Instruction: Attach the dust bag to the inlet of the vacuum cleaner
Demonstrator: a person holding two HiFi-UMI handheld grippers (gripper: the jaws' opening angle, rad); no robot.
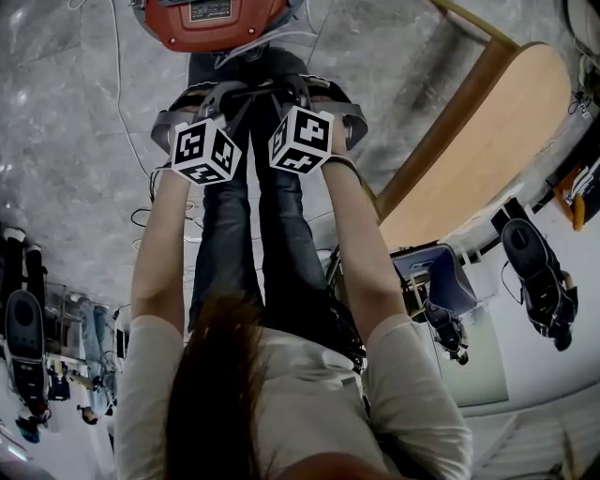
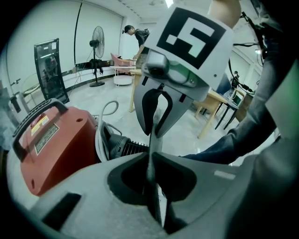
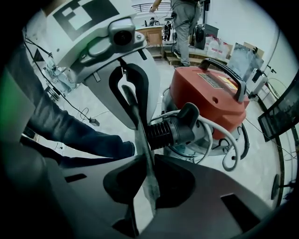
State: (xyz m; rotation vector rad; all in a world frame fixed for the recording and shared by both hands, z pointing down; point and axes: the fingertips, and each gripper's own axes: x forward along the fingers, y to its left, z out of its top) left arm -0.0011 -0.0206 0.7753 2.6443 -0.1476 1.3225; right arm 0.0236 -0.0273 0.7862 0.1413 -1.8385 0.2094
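Observation:
The red vacuum cleaner (image 1: 211, 21) stands on the floor just beyond both grippers. Its black ribbed inlet hose (image 3: 170, 130) points toward them and also shows in the left gripper view (image 2: 119, 144). A thin grey edge of the dust bag (image 3: 145, 168) runs edge-on between the two grippers, which face each other. My left gripper (image 2: 150, 172) is shut on that edge (image 2: 150, 161). My right gripper (image 3: 148, 179) pinches the same edge from the opposite side. In the head view the left gripper (image 1: 220, 94) and right gripper (image 1: 291, 89) sit side by side over the dark bag (image 1: 246, 66).
My legs in jeans (image 1: 253, 234) stretch under the grippers. A wooden table (image 1: 487, 141) stands to the right. A white cable (image 3: 229, 144) coils by the vacuum's base. A standing fan (image 2: 97, 51) and a person (image 2: 138, 39) are far behind.

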